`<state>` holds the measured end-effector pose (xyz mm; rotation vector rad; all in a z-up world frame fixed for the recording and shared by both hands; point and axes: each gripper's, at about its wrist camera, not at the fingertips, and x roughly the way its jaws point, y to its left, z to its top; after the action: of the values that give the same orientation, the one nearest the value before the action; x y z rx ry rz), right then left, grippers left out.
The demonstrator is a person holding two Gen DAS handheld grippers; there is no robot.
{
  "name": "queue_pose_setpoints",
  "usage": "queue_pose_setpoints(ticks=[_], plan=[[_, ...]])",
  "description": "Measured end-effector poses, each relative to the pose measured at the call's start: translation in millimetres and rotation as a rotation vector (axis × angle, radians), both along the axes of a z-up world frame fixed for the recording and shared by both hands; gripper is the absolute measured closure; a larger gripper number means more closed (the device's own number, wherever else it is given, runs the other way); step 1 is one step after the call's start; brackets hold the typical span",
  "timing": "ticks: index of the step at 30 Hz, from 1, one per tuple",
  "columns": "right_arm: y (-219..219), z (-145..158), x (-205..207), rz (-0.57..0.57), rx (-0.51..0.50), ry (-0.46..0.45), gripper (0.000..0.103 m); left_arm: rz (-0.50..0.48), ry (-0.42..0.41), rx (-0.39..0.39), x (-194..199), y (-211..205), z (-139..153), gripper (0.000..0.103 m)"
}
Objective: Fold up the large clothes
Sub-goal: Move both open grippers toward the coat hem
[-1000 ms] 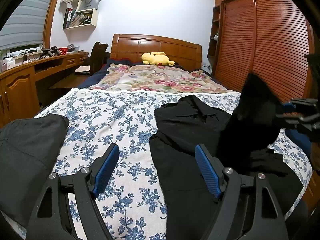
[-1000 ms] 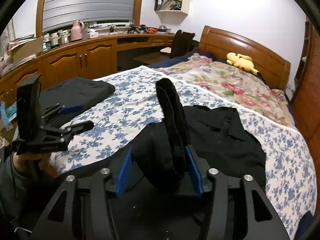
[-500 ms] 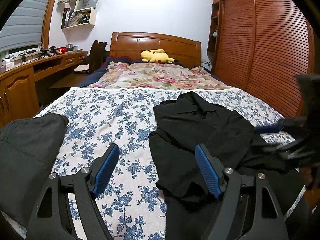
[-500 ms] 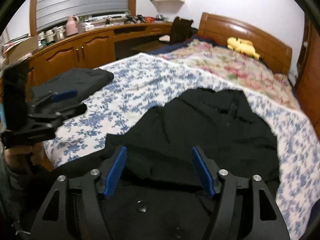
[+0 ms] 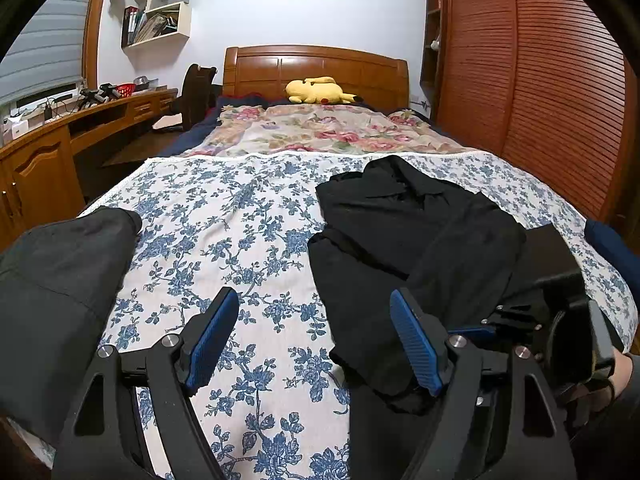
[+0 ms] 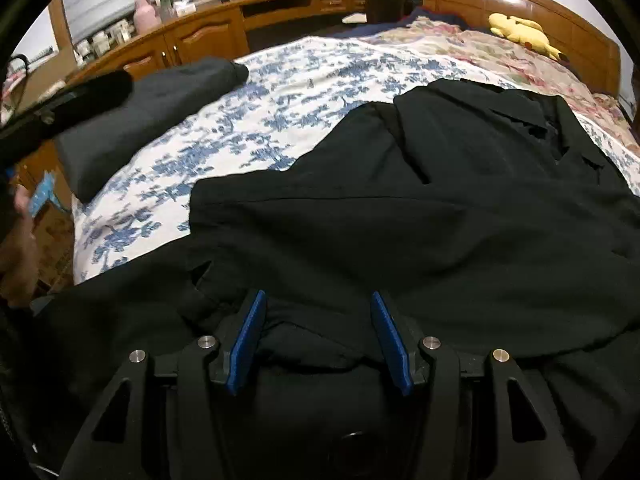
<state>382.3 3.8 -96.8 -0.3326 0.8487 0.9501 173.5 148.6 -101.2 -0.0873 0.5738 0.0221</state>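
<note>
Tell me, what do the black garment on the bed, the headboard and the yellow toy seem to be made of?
Black garment: thin woven cloth, matte, judging by its soft creases and flat collar; the exact fibre is unclear.
Headboard: wood, or wood veneer, with a glossy orange-brown varnish that catches the light.
Yellow toy: probably plush fabric with soft stuffing, as it looks rounded and fuzzy.

A large black collared garment (image 5: 404, 232) lay spread on the right half of the blue-flowered white bedsheet (image 5: 224, 216), its hem at the near edge. A folded dark grey garment (image 5: 56, 280) sat well apart at the sheet's near left corner. Farther up lay a rose-patterned quilt (image 5: 320, 132), with a yellow plush toy (image 5: 318, 91) beyond it against the wooden headboard (image 5: 316, 68). A long wooden desk (image 5: 60, 136) ran along the left, a slatted wooden wardrobe (image 5: 540, 80) along the right.
</note>
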Motion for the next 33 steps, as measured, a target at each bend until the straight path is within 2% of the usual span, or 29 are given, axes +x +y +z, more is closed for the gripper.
queue_pose_setpoints(ticks=[4, 7, 12, 16, 24, 31, 33], plan=[[-13.1, 3.8, -6.2, -0.009, 0.028, -0.011, 0.046, -0.007, 0.02, 0.003, -3.9, -8.2, -3.4, 0.024], [-40.3, 10.4, -17.1, -0.024, 0.071, -0.02, 0.046, -0.016, 0.025, -0.011, -12.0, -17.0, -4.6, 0.024], [-104.2, 24.3, -32.8, -0.097, 0.056, -0.123, 0.046, -0.058, 0.033, -0.045, -26.4, -34.8, -3.2, 0.024], [-157.7, 26.6, -40.2, -0.195, 0.022, -0.171, 0.046, -0.063, 0.036, -0.029, -34.4, -47.2, -1.7, 0.024], [-243.3, 24.3, -44.4, -0.37, 0.005, -0.177, 0.036, -0.063, 0.081, 0.045, -46.3, -64.2, -20.8, 0.024], [-265.8, 30.4, -57.5, -0.438, 0.022, -0.184, 0.035, -0.079, 0.103, 0.056, -57.9, -63.1, -24.5, 0.024], [-269.0, 34.6, -66.5, -0.447, 0.025, -0.194, 0.035, -0.081, 0.108, 0.051, -59.6, -61.8, -26.3, 0.027]])
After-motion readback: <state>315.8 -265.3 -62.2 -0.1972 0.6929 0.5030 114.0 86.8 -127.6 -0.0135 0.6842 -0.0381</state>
